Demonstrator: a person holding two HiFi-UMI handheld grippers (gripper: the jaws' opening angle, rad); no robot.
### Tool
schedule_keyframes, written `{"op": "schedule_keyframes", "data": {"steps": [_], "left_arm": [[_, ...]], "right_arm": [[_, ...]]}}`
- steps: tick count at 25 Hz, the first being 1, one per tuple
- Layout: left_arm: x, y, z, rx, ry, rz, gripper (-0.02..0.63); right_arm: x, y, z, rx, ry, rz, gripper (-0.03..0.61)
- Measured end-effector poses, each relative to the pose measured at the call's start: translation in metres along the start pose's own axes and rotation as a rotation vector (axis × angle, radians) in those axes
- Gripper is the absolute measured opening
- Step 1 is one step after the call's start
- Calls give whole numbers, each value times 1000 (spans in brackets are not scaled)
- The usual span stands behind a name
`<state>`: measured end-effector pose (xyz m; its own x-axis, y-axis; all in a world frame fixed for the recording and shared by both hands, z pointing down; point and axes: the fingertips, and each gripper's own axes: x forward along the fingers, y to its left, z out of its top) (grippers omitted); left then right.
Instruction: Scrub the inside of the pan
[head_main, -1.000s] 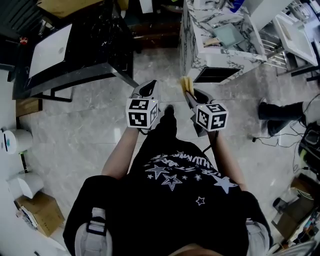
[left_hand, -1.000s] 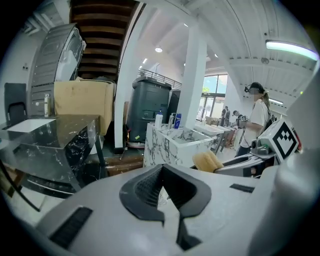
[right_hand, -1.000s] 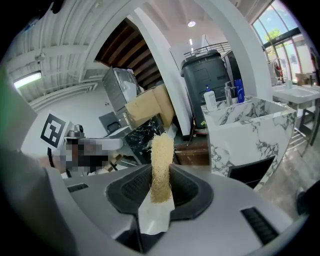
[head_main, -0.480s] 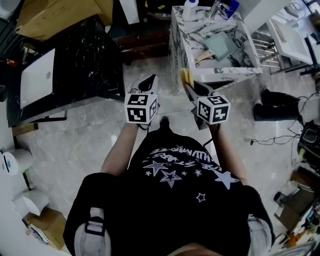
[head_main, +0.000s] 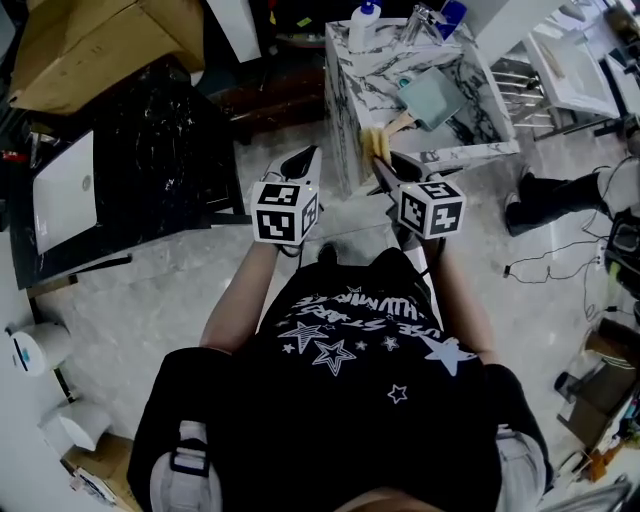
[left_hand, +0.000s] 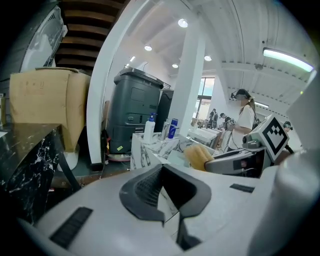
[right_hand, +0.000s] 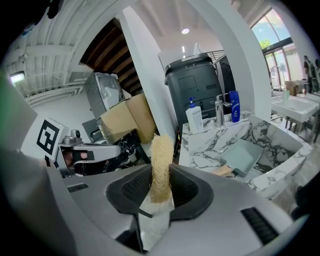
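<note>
Straw-coloured fibrous scrubber (right_hand: 161, 160) is clamped upright between the jaws of the right hand-held gripper (right_hand: 160, 192). Most of the scrubber's length projects past the jaw tips. This grip leaves free material to reach into a vessel without the jaws touching it. In the head view the same scrubber (head_main: 375, 147) shows at the tip of the right hand-held gripper (head_main: 384, 168), which is raised at chest height and points toward the counter (head_main: 342, 120).

The left hand-held gripper (left_hand: 170, 200) has its jaws fully together with nothing between them. In the head view the left hand-held gripper (head_main: 298, 165) is level with the right one and just beside it, and it carries no load. It is probably reserved for steadying the pan.

The pan (head_main: 432, 98) is a grey-green square vessel. It lies in the recessed top of the marbled counter, and its wooden handle (head_main: 396, 125) is turned toward the person. The right gripper view shows the pan (right_hand: 246, 154) ahead and to the right, well apart from the scrubber. A white bottle (right_hand: 194, 116) and a blue bottle (right_hand: 235, 106) stand at the counter's far edge.

Judgement: scrubbing has not begun, and this moment belongs to the approach. The next move calls for bringing the scrubber down into the pan's interior. The handle faces the near side, so the empty gripper can likely reach it.
</note>
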<state>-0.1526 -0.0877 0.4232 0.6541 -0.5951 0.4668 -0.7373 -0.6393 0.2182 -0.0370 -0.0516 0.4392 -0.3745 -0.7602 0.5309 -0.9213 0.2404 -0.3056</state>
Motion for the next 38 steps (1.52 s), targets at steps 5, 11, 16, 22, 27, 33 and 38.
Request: {"op": "schedule_keyframes", "data": {"steps": [5,11,16,22,27,33,38], "left_arm": [[25,-14,7,-3,8,-4,8],[68,-39,19,-20,31,9,8],[112,-61,35,-23,50,30,8],[163,-83,56,-10,72,19,8],[201,-97,54,2,140,7,9],[245,-112,48,25,222,-13,28],[275,-123,27,30,319,-64,180]], "right_arm": [[0,-35,5,10,7,3,104],[-1,-91,25,1,23,32,104],[-1,-144,46,-14,39,53,104],[11,-197,68,-11,45,65,104],[25,-232,75,-19,69,72,104],[37,-272,84,-29,97,63,104],[47,-296,84,-37,132,69,104]]}}
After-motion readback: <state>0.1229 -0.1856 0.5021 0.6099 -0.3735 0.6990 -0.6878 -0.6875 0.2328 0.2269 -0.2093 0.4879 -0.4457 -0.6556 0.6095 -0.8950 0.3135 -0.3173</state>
